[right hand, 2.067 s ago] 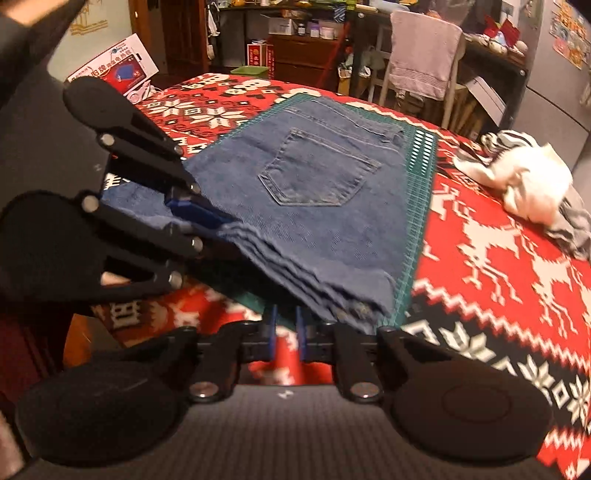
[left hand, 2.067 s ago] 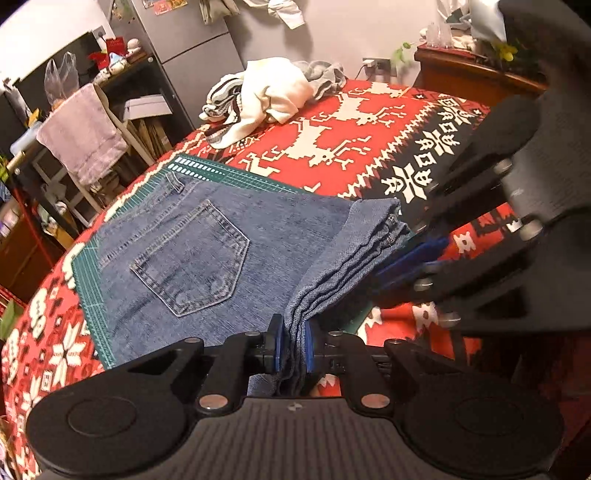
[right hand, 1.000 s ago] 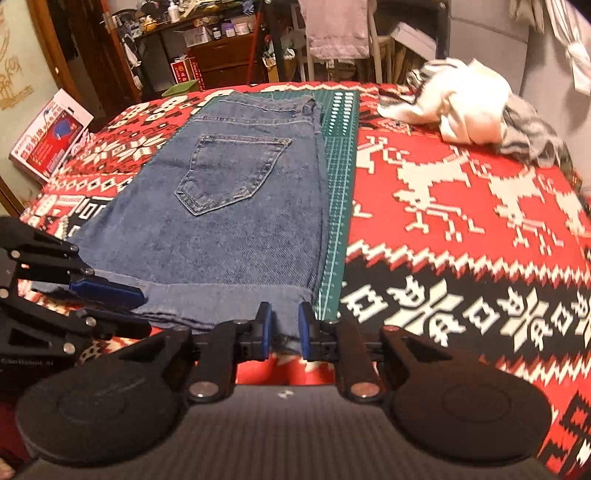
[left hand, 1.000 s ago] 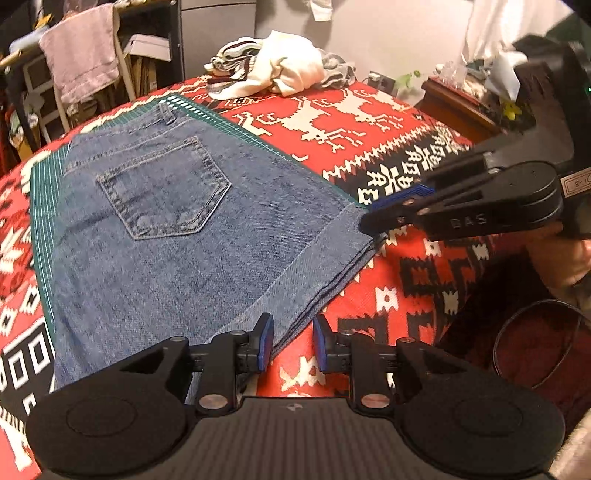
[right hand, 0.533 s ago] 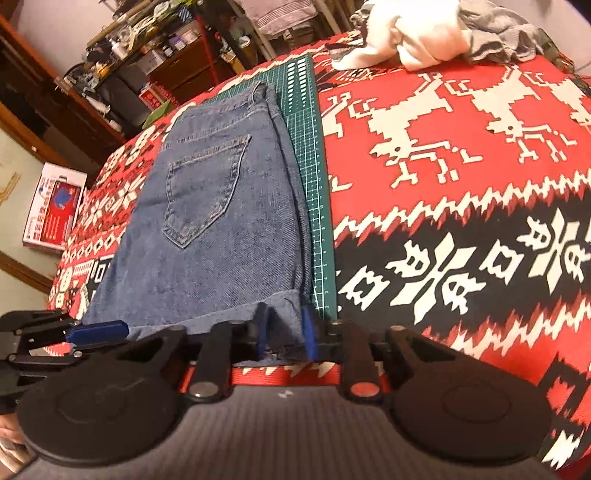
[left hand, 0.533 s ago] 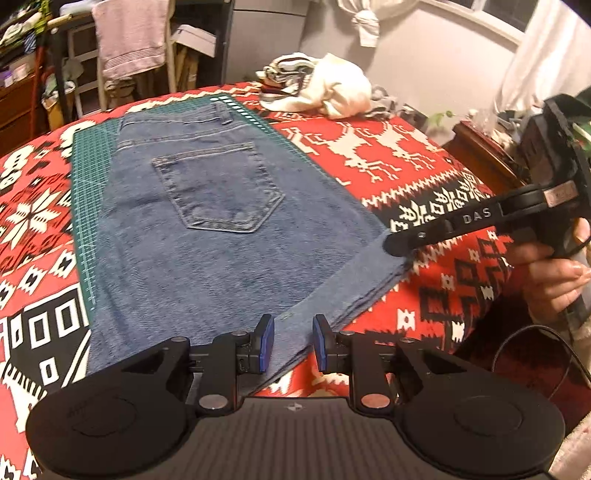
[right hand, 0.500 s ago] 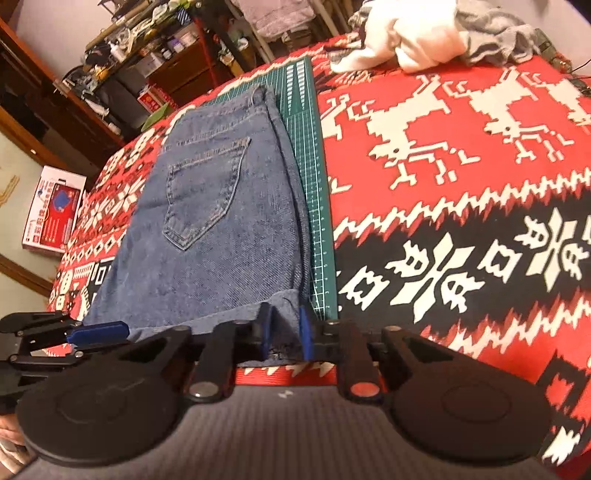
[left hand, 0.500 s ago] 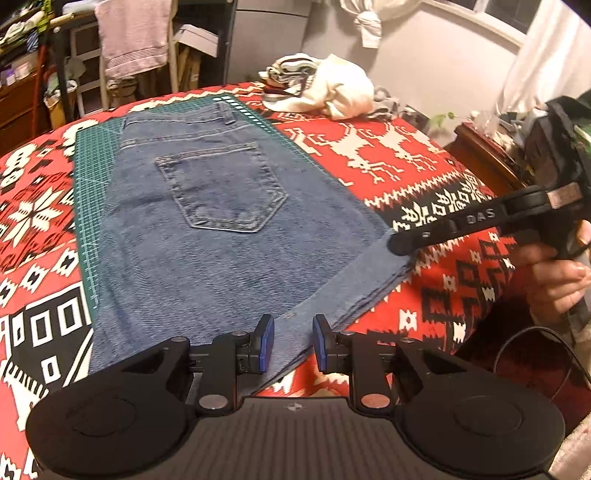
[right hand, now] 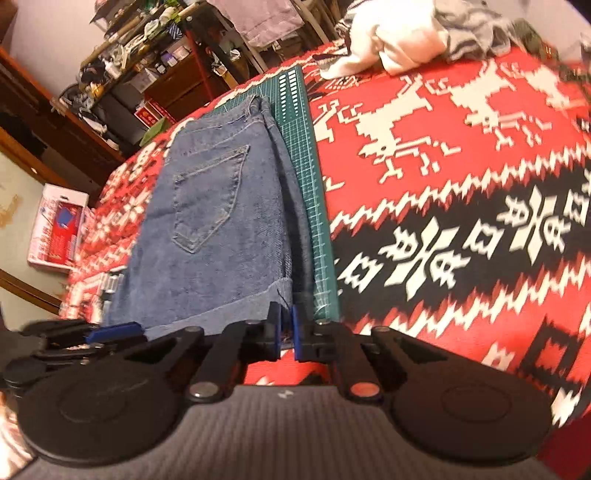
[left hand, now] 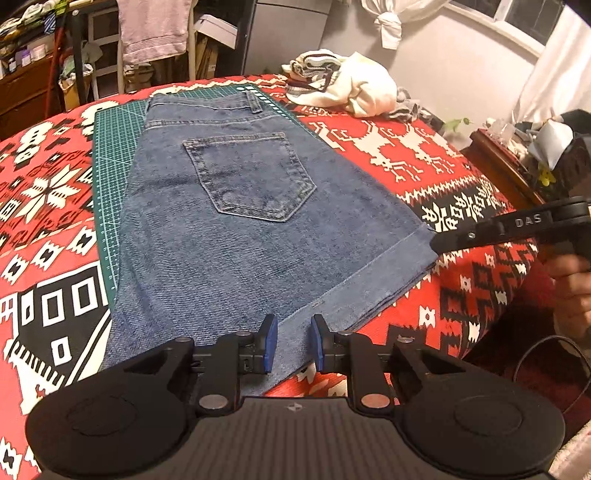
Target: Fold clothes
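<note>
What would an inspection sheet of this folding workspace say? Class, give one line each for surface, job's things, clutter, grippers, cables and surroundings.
Surface: red patterned cloth with a green mat on it.
Job's things: folded jeans lying flat on the mat, back pocket up, cuffed hem nearest.
Clutter: clothes pile at the far edge, apart from the jeans.
Grippers: left gripper open over the hem; right gripper narrowly parted at the hem corner, grip unclear.
Cables: a thin cable loops below the hand.
Surroundings: towel on a chair, cluttered shelves, a box on the floor.
</note>
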Available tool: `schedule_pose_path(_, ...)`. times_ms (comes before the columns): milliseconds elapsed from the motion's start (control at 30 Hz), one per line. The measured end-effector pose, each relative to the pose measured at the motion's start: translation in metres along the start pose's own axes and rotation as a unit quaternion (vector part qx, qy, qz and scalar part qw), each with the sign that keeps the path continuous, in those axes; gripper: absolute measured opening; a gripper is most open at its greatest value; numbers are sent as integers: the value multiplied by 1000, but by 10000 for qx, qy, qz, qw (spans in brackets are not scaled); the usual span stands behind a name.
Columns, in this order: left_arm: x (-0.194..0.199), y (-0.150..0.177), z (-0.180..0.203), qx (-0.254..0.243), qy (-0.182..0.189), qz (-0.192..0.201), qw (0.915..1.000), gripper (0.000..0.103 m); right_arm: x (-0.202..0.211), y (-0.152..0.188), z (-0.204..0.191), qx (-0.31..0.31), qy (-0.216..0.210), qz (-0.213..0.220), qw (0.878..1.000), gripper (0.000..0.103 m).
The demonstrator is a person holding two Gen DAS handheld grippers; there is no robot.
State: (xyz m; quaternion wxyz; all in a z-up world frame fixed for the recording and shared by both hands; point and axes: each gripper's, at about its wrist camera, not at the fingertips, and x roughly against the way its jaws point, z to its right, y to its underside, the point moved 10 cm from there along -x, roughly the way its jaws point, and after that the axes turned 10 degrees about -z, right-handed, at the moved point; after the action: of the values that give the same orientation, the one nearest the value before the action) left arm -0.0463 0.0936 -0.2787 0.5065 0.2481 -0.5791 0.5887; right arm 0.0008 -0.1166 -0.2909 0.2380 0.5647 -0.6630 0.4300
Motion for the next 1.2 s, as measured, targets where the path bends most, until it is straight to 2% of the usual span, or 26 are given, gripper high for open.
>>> schedule_pose_path(233,-4,-1,-6,142,3,-57,9999,18,-13,4,14,-217,54,-65,9997,6)
schedule_pose_path(333,-2,0,-6,213,-16,-45,9998,15,-11,5,10,-51,167,-13,9998,7)
schedule_pose_path(533,11,-6,-7,432,-264,160,9986,15,11,9,-3,423,503,189,9977,24)
schedule_pose_path(567,14,-7,-6,448,-313,212,9983,16,17,9,-7,505,555,253,9969,33)
schedule_pose_path(600,17,-8,-4,449,-360,263,9980,22,21,9,-10,575,602,289,9961,39)
schedule_pose_path(633,20,-10,-2,444,-417,310,9977,30,24,10,-15,660,661,331,9951,42)
schedule_pose_path(667,23,-11,0,443,-492,363,9971,34,28,10,-19,746,722,372,9939,49)
schedule_pose_path(700,26,-13,1,451,-575,425,9964,43,30,10,-24,839,763,397,9928,56)
schedule_pose_path(733,29,-14,3,461,-667,459,9956,53,32,10,-28,932,803,422,9915,59)
schedule_pose_path(800,32,-17,4,516,-852,408,9942,62,35,11,-40,1135,816,451,9892,72)
schedule_pose_path(900,36,-19,7,596,-958,384,9929,65,41,12,-59,1463,868,599,9836,96)
schedule_pose_path(967,39,-20,9,670,-992,385,9921,76,44,14,-72,1725,917,754,9778,103)
schedule_pose_path(1000,41,-21,10,707,-1030,407,9913,82,44,14,-77,1852,1001,796,9743,102)
schedule_pose_path(1100,45,-23,11,730,-1220,624,9879,87,39,12,-86,2031,1235,814,9679,103)
schedule_pose_path(1200,45,-27,9,689,-1360,788,9852,88,30,11,-89,1927,1008,655,9739,103)
